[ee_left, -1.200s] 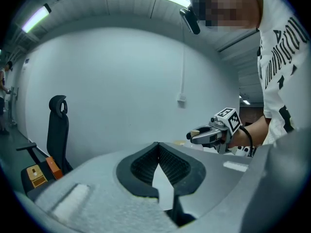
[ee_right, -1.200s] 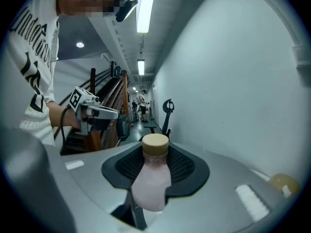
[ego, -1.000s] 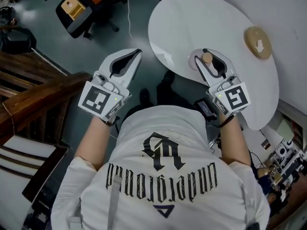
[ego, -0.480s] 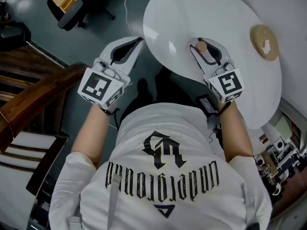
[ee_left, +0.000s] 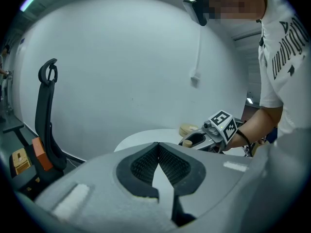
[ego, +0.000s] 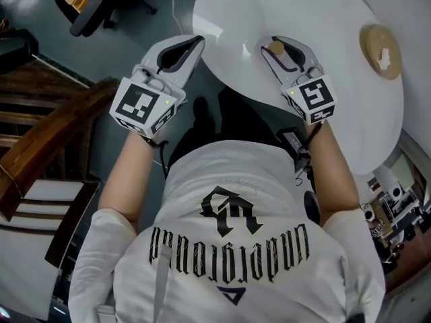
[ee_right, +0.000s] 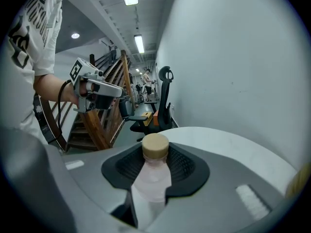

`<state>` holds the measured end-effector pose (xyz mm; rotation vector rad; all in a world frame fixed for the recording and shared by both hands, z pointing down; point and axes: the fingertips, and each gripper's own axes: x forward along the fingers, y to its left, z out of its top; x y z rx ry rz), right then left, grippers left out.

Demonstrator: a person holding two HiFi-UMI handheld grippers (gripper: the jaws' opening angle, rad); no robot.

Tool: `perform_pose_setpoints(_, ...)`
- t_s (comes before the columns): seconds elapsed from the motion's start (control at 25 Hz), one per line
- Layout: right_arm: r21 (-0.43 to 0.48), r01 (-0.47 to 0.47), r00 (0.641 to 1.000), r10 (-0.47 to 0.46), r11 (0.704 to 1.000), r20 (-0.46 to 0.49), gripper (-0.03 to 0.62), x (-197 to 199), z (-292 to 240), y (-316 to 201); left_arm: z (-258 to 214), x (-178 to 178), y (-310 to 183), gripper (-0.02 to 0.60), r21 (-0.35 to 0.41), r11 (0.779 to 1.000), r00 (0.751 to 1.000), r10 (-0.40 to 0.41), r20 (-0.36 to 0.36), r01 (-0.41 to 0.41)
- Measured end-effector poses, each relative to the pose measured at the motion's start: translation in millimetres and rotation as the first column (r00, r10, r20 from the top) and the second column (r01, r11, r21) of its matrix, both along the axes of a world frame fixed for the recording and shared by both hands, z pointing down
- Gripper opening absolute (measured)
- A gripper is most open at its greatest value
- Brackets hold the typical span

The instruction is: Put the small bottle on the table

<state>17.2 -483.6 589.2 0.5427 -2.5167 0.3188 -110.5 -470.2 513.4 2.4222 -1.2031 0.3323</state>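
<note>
The small bottle [ee_right: 151, 176] is clear and pinkish with a tan cap [ee_right: 155, 146]. My right gripper [ee_right: 154, 154] is shut on it, the pads pressing its neck and body. In the head view the right gripper [ego: 273, 44] hangs over the near part of the round white table [ego: 323, 12], and only the bottle's cap [ego: 275, 46] shows between its jaws. My left gripper [ego: 197, 41] stands left of the table's edge, over the floor. In its own view the left gripper [ee_left: 158, 148] is shut, jaws meeting at the tips with nothing between them.
A round tan disc [ego: 382, 51] lies on the table's far right side. A black office chair [ego: 81, 5] stands on the dark floor at far left, and a wooden staircase [ego: 40, 140] runs along the left. Small equipment [ego: 387, 214] sits at lower right.
Both grippers have moved forward. The right one has carried the bottle from the table's near edge further in over the tabletop. The left one stays shut and empty.
</note>
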Motion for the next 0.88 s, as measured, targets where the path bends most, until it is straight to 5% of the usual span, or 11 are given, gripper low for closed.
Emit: perform_pose_setpoints(0.88,-0.007,0.074,0.996,-0.074,0.997,-0.042,0.137,-3,63,-5,42,18,-6,0.006,-0.045,0.999,1.000,-0.008,0.013,0.009)
